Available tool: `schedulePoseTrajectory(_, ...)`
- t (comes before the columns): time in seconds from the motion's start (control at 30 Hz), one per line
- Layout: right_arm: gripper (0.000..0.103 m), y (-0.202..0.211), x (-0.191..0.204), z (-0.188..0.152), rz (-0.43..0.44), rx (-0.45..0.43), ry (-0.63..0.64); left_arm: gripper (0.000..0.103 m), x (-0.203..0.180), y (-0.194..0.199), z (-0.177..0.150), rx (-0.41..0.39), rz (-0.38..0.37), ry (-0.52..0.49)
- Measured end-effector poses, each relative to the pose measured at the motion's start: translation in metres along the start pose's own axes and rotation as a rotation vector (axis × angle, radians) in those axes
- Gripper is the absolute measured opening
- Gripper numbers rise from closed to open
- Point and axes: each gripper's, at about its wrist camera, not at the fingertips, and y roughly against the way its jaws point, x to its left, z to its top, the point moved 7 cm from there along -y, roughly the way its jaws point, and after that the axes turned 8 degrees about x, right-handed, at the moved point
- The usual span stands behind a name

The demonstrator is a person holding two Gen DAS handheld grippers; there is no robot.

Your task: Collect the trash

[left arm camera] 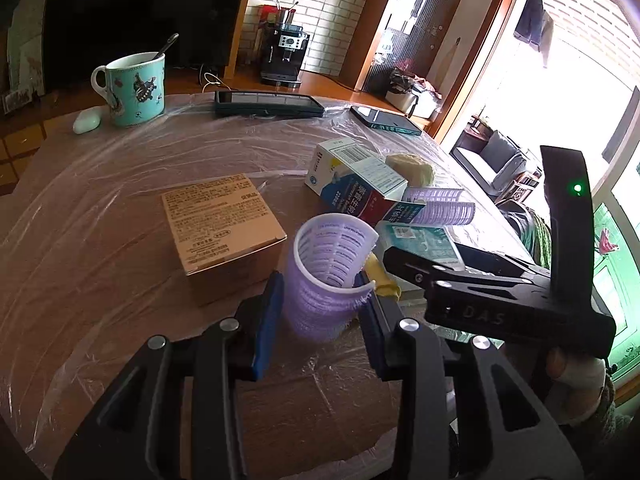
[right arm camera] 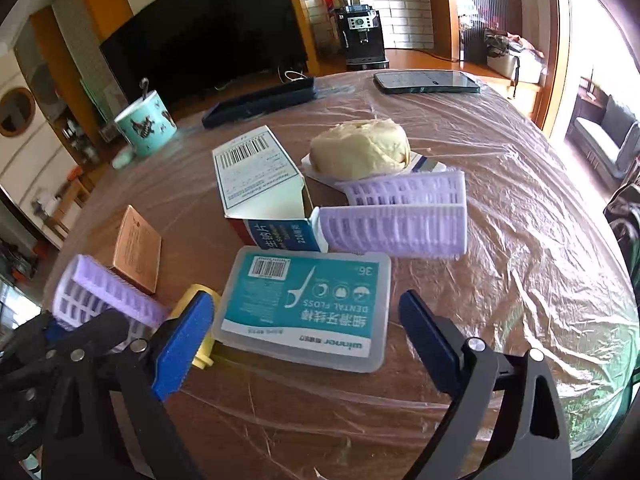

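In the left wrist view my left gripper (left arm camera: 320,316) is shut on a purple hair roller (left arm camera: 324,280), which stands upright between the blue pads just above the table. A teal dental floss box (right arm camera: 304,308) lies flat between the pads of my right gripper (right arm camera: 304,334), which stands open; the right pad is clear of the box and the left pad sits beside its edge. A small yellow piece (right arm camera: 198,304) lies by that left pad. Beyond the box lie an opened white and blue medicine carton (right arm camera: 260,184) and two more purple rollers (right arm camera: 400,220).
The round table (right arm camera: 520,240) is covered in crinkled plastic film. On it are a pale lump of dough (right arm camera: 360,148), a brown carton (left arm camera: 224,232), a teal mug with a spoon (left arm camera: 134,92), a white earbud case (left arm camera: 86,120) and two phones (left arm camera: 268,104) (right arm camera: 428,82) at the far edge.
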Motion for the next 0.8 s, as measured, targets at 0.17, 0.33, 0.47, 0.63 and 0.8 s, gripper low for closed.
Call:
schedulePoseTrajectory(0.17, 0.086, -0.001, 0.004, -0.001, -0.021, 0.008, 0.044, 0.038, 0.004, 0.002, 0.000, -0.006, 0.017, -0.001)
schedulePoseTrajectory(0.33, 0.086, 0.008, -0.002, -0.009, 0.094, 0.001, 0.010, 0.035, 0.005, 0.004, -0.002, -0.012, 0.000, 0.006)
schedulePoseTrajectory(0.47, 0.086, 0.017, -0.005, -0.019, 0.167, -0.001, -0.009, 0.034, 0.004, 0.010, -0.003, -0.023, -0.002, 0.002)
schedulePoseTrajectory(0.63, 0.086, 0.025, -0.007, -0.027, 0.250, 0.004, -0.032, 0.033, 0.003, 0.014, -0.005, -0.034, -0.018, 0.007)
schedulePoseTrajectory(0.8, 0.085, 0.033, -0.006, -0.032, 0.275, 0.001, -0.029, 0.032, 0.003, 0.014, -0.007, -0.030, -0.019, 0.005)
